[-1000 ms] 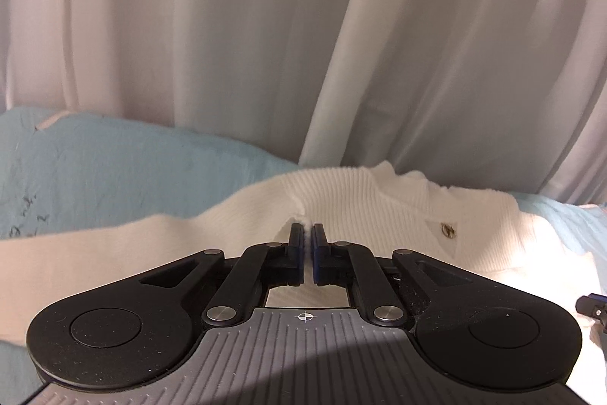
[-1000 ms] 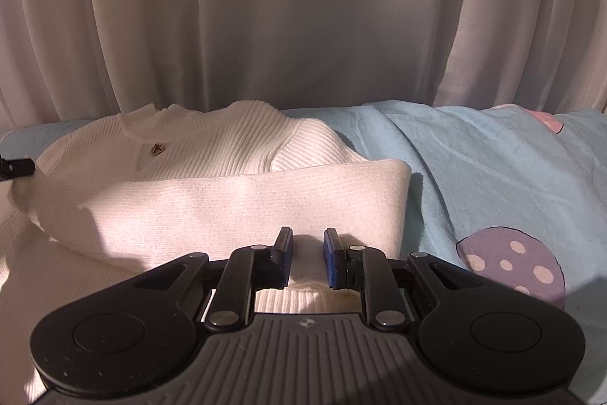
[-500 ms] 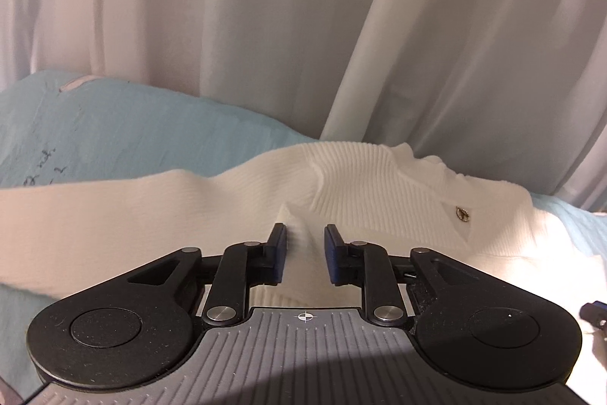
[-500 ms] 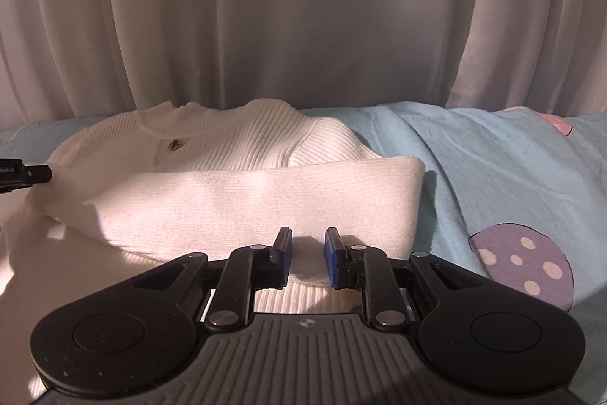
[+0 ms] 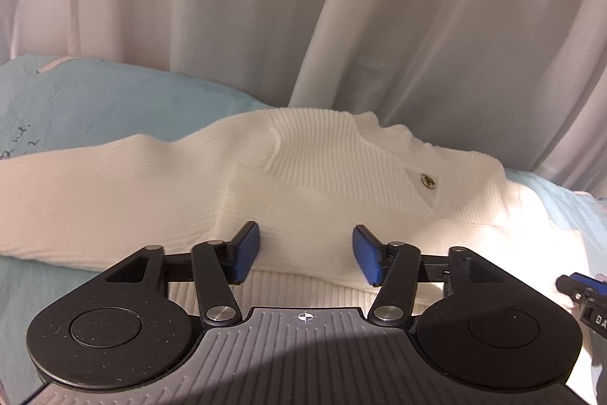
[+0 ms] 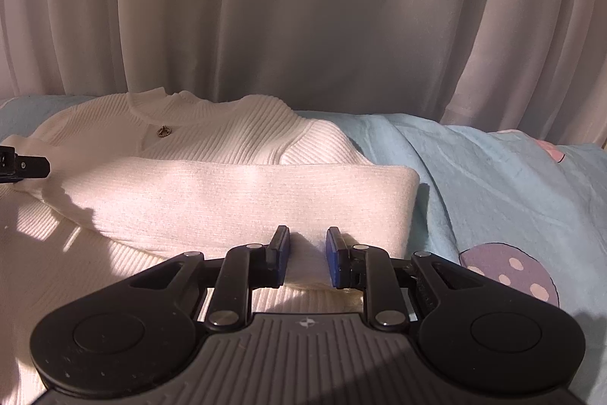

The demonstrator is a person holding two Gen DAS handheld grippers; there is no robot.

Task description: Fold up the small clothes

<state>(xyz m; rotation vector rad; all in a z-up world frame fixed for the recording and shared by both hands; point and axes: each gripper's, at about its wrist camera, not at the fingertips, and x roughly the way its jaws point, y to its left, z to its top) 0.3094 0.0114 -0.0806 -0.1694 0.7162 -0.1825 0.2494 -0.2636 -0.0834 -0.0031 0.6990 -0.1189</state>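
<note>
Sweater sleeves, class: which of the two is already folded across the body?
The sweater's right-hand sleeve, lying across the chest before the right gripper. The other sleeve stretches sideways over the blue sheet.

L black two-finger gripper w/ blue pads [image 5: 306, 257]: jaws spread wide, nothing between the pads, roughly level, pointing fwd. R black two-finger gripper w/ blue pads [image 6: 307, 256]: jaws part open, narrower gap than L, nothing clamped. R fingertip shows at far right of L view [image 5: 584, 285]; L fingertip shows at far left of R view [image 6: 24, 165].
</note>
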